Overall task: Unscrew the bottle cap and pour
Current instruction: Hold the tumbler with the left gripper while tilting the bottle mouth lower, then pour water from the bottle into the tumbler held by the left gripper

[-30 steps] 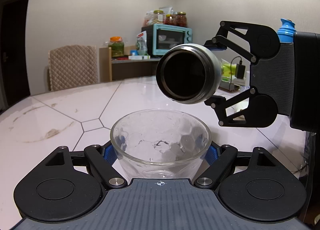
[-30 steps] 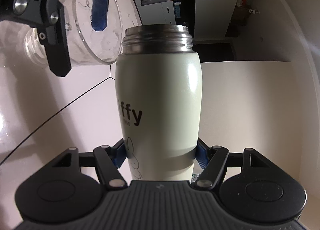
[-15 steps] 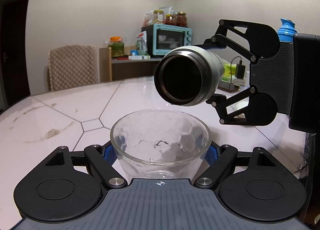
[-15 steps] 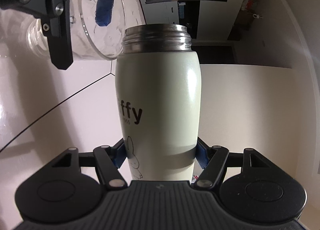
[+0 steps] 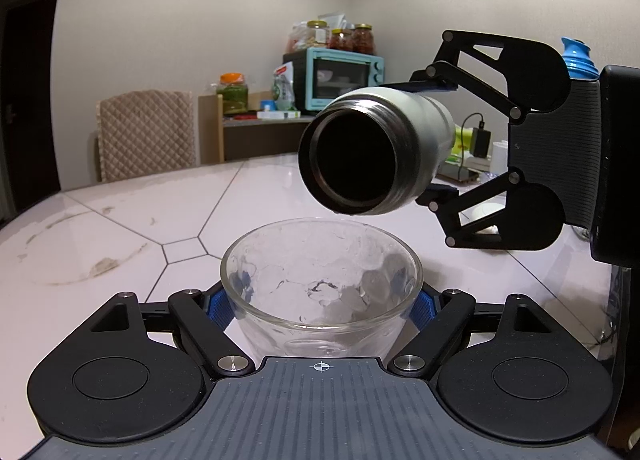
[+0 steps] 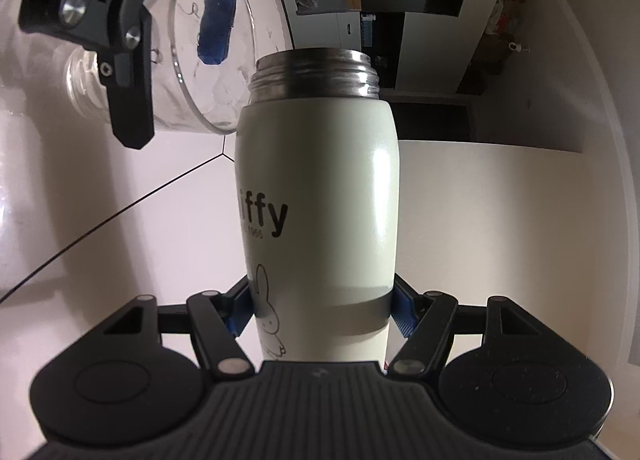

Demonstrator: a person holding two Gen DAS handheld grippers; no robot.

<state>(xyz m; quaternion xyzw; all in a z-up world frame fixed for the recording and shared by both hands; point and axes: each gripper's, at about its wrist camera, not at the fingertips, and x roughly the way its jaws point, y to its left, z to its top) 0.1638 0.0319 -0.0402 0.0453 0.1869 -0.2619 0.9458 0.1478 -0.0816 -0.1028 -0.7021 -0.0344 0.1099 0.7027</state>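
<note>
Left wrist view. Glass cup [image 5: 321,292]: clear, dimpled wall, upright, no liquid visible inside; clamped btwn blue pads [image 5: 218,310] of left gripper [image 5: 321,306], jaws closed on its lower wall. Bottle [image 5: 374,150]: pale green body w/ steel threaded neck, cap off, tipped near horizontal, dark open mouth facing camera, lower lip of mouth directly above far rim of cup, not touching it. No stream seen. Right gripper [image 5: 436,138]: enters from right edge of frame, jaws clamped on bottle body. Table [image 5: 120,228]: white marble-look surface w/ dark inlay lines, under both grippers. Beyond far edge of table: quilted chair [image 5: 146,132], side shelf w/ teal toaster oven [image 5: 340,74], jars [image 5: 352,38] on top of oven, orange-lid jar [image 5: 233,92] at shelf's left end. Charger [image 5: 480,138] plugged in behind bottle, right side.

Right wrist view. Bottle [image 6: 316,196]: fills centre, black lettering "iffy" and rabbit drawing on body, steel neck at top, open. Right gripper [image 6: 320,310]: blue pads [image 6: 402,314] pressed to both sides of lower body, jaws shut on it. Glass cup [image 6: 192,60]: upper left, rim facing bottle neck, just beside it, rim edge passes behind bottle shoulder; contact cannot be told. Left gripper [image 6: 172,40]: jaws closed on cup, one blue pad seen thru glass. Table [image 6: 100,200]: at left side of frame.
</note>
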